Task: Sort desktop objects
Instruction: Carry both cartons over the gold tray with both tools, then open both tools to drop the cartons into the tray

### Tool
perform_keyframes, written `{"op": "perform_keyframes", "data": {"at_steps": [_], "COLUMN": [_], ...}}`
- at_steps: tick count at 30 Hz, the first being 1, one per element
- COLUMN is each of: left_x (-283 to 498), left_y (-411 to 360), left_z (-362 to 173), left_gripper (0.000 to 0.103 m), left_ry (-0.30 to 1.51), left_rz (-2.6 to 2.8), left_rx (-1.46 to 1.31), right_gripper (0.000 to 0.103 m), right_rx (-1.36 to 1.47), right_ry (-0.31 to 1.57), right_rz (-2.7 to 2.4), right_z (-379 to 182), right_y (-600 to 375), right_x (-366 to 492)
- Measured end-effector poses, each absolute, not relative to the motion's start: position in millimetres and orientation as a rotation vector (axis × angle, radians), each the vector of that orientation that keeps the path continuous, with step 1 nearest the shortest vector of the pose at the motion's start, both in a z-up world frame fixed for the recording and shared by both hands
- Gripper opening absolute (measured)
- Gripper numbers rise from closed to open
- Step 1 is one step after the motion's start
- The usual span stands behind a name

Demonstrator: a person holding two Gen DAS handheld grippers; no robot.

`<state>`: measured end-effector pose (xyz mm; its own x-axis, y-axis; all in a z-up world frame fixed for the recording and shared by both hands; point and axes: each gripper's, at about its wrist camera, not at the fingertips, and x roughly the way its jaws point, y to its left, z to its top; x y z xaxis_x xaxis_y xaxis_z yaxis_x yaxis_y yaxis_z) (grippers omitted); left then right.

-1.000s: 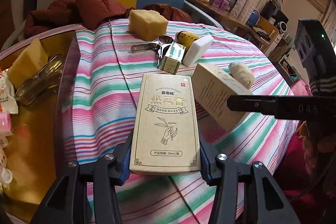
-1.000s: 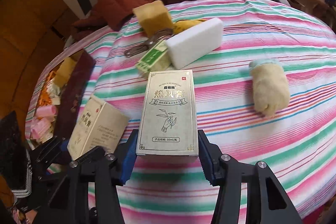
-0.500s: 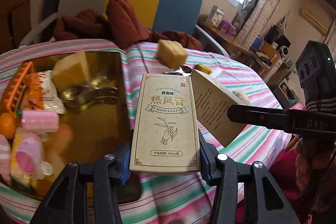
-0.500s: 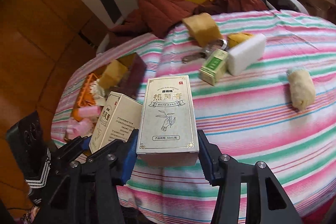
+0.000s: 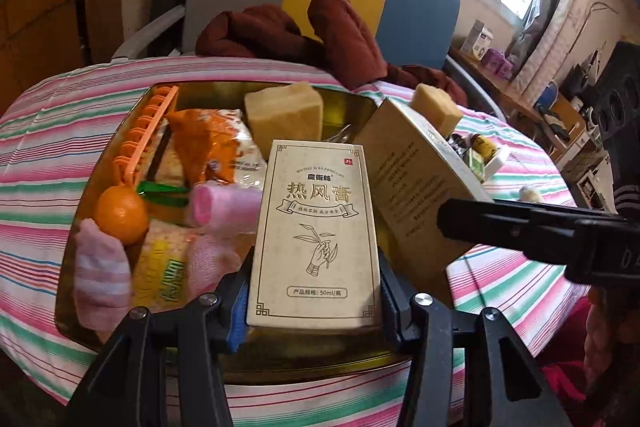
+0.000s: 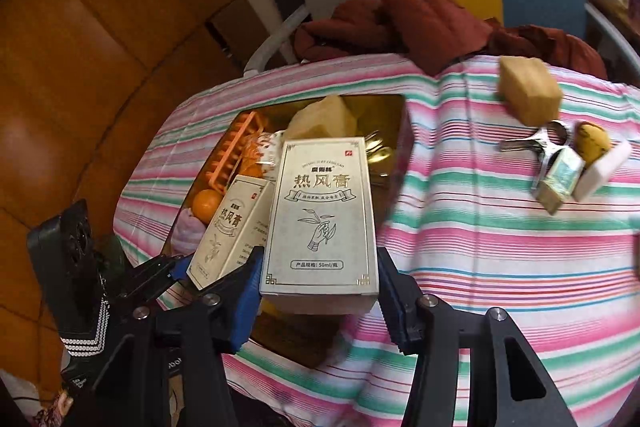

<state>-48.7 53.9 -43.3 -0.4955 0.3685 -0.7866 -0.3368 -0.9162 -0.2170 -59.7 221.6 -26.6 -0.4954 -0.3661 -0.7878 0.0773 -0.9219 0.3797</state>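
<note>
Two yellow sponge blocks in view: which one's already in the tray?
The sponge behind the snack packets sits inside the gold tray; the other sponge lies on the striped cloth.

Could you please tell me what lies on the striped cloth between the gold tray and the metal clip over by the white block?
Nothing: in the right wrist view the striped cloth is bare between the gold tray and the metal clip.

Two cream boxes (image 6: 320,211) (image 6: 230,227), two yellow sponges (image 6: 528,91) (image 6: 320,119), one gold tray (image 6: 384,107).
</note>
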Motion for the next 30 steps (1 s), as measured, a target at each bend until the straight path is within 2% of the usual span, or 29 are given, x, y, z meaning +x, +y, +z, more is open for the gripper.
{"op": "perform_keyframes", "data": {"at_steps": [5,8,14,18,19,21,24,27,30], "left_x": [-49.5,-41.7,-23.9,-24.6,-26.5,-33.2,-37.0,-32.8,-26.8], "left_y": [49.0,46.1,39.1,29.7,29.2,30.8,36.7,38.8,35.5], "left_z": [-52.8,-54.8,-45.4,-37.5,-37.2,-37.6,-41.8,-45.5,-46.7], "left_gripper": [0.052,0.057,0.059,0.059,0.059,0.059,0.058,0.057,0.057], "left_ry": [-0.046,-0.055,-0.033,-0.075,-0.082,-0.083,-0.058,-0.064,-0.093], "left_rz": [2.343,2.321,2.337,2.384,2.390,2.397,2.398,2.375,2.365], "left_rx": [-1.340,-1.360,-1.333,-1.289,-1.289,-1.303,-1.332,-1.345,-1.340], "right_gripper": [0.055,0.056,0.068,0.069,0.067,0.054,0.040,0.034,0.034], "right_rx": [1.513,1.562,1.554,1.481,1.458,1.421,1.426,1.464,1.504], "right_ry": [-0.384,-0.372,-0.425,-0.410,-0.395,-0.342,-0.220,-0.129,-0.056], "right_rz": [-2.446,-2.388,-2.367,-2.421,-2.444,-2.475,-2.522,-2.527,-2.547], "right_z": [-46.8,-56.6,-54.7,-43.1,-39.4,-33.6,-30.5,-34.5,-42.7], "right_y": [195.8,189.1,196.9,205.5,207.5,208.5,201.8,195.5,192.8], "right_x": [-66.4,-60.5,-47.4,-46.2,-48.4,-57.6,-79.5,-104.5,-124.9]}}
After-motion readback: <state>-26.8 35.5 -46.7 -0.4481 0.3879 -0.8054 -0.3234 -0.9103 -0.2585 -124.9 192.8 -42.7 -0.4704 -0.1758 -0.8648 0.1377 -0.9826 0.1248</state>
